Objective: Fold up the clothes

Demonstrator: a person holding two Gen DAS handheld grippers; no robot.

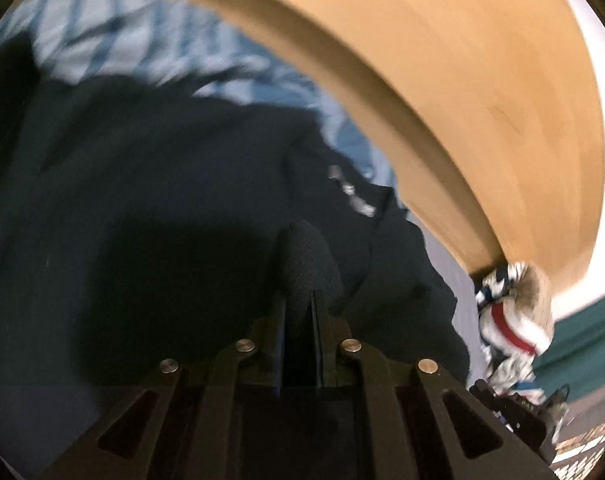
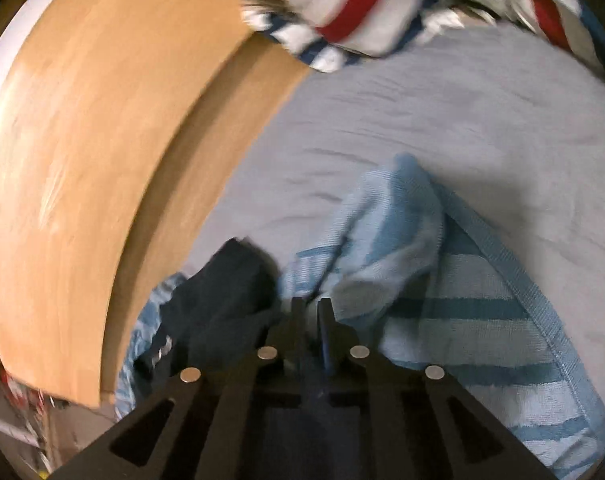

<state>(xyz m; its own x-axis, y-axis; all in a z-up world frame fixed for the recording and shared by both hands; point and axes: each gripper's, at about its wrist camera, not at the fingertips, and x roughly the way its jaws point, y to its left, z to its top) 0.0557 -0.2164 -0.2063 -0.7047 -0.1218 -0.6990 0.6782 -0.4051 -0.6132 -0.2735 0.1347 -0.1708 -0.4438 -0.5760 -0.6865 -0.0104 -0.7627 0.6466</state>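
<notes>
in the left wrist view the left gripper [image 1: 302, 292] is sitting low in the centre of the frame, its jaws drawn nearly together and pinching a bunched fold of the dark navy garment [image 1: 150, 184]. that garment is filling the left and centre of the frame, with a small pale print showing on it right of centre. behind it, in the upper left, a blue and white striped towel [image 1: 114, 40] is lying blurred. a curved wooden bed frame [image 1: 442, 92] is sweeping across the upper right, and a crumpled white cloth with red and blue stripes [image 1: 510, 320] is resting at its end, at the lower right.

in the right wrist view the right gripper [image 2: 312, 312] is sitting at the lower centre, its jaws almost together at the edge of the striped towel [image 2: 442, 280], with cloth appearing to be caught between them; the frame is too blurred for telling how firmly. the navy garment [image 2: 222, 292] is lying just left of the fingers, touching the towel. both are lying on a pale grey sheet [image 2: 442, 120], with the wooden frame [image 2: 82, 160] running along the left and the red-striped cloth [image 2: 362, 8] heaped at the top.
</notes>
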